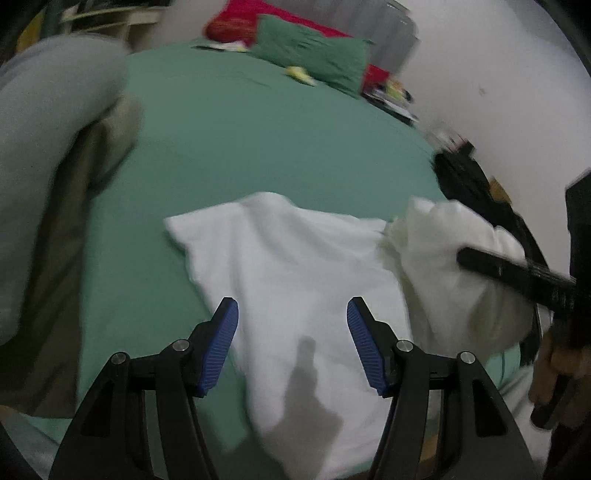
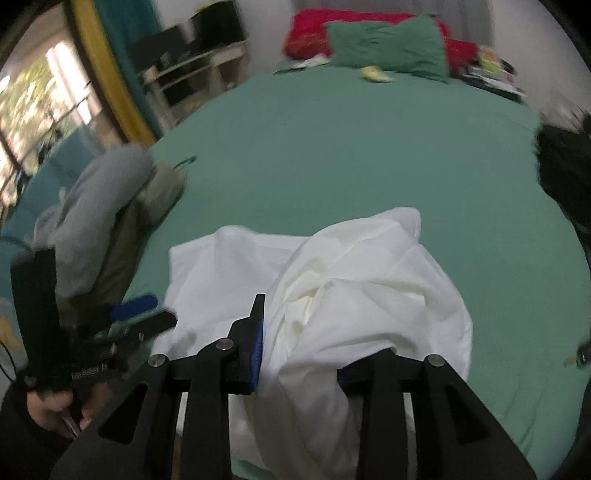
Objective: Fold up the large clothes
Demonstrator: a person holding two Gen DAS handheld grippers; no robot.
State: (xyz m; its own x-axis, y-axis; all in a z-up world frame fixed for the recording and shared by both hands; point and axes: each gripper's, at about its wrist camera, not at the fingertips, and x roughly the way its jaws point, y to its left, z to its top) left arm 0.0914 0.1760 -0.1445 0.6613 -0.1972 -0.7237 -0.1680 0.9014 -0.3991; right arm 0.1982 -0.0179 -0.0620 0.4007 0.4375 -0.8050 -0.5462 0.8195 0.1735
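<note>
A white garment (image 1: 291, 266) lies on the green bed sheet (image 1: 258, 140), partly flat, with a bunched part at the right (image 1: 443, 236). My left gripper (image 1: 292, 325) is open and empty, hovering over the flat part. In the right wrist view the white garment (image 2: 354, 288) bulges up between the jaws of my right gripper (image 2: 299, 354), which sit around the bunched cloth; whether they pinch it is unclear. The right finger is hidden by cloth. The left gripper (image 2: 136, 314) shows at the left.
A pile of grey and tan clothes (image 1: 55, 177) lies at the left of the bed, also in the right wrist view (image 2: 103, 206). A green pillow (image 2: 388, 44) and red bedding (image 2: 314, 33) lie at the far end. A black item (image 2: 565, 177) sits at the right edge.
</note>
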